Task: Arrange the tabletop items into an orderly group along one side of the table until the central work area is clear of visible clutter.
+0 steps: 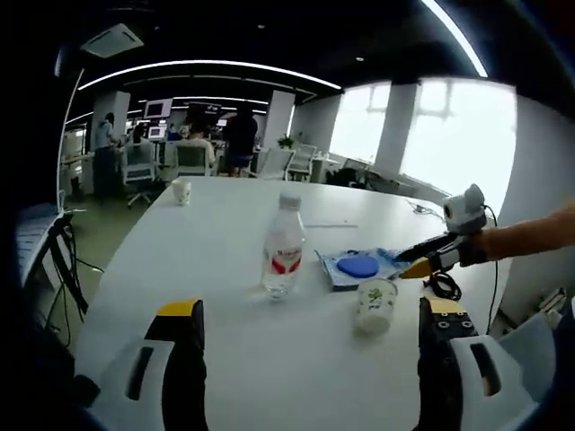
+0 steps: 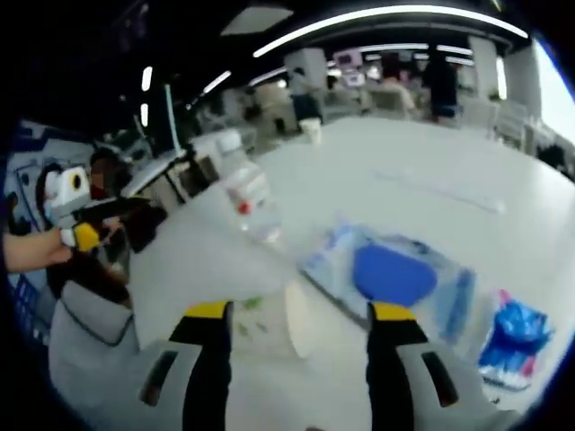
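1. A large white table [image 1: 225, 224] is shown in an open office, with seated and standing people at desks far behind it.
2. In the left gripper view, the left gripper [image 1: 310, 359] is seen with its two black, yellow-tipped jaws set wide apart over the near edge of the table; nothing is held between them.
3. A clear plastic water bottle with a white cap and a red-and-white label [image 1: 283, 247] stands upright near the middle of the table.
4. A white paper cup with a green print [image 1: 375, 305] stands upright to the right of the bottle and nearer than it, apart from it.
5. A flat clear plastic packet with blue edging [image 1: 346, 269] lies just beyond that cup, and a round blue disc [image 1: 358, 266] rests on the packet.
6. A second white paper cup [image 1: 181, 192] stands well apart at the far left of the table.
7. The right gripper [image 1: 422, 267] enters from the right, held in a person's hand [image 1: 476, 247]; its yellow tip lies just beside the right edge of the packet.
8. In the right gripper view, the right gripper's jaws are seen spread wide, with the printed cup between them; whether the cup is touched cannot be told.
9. A crumpled blue wrapper [image 2: 512, 334] lies on the table to the right of the packet.
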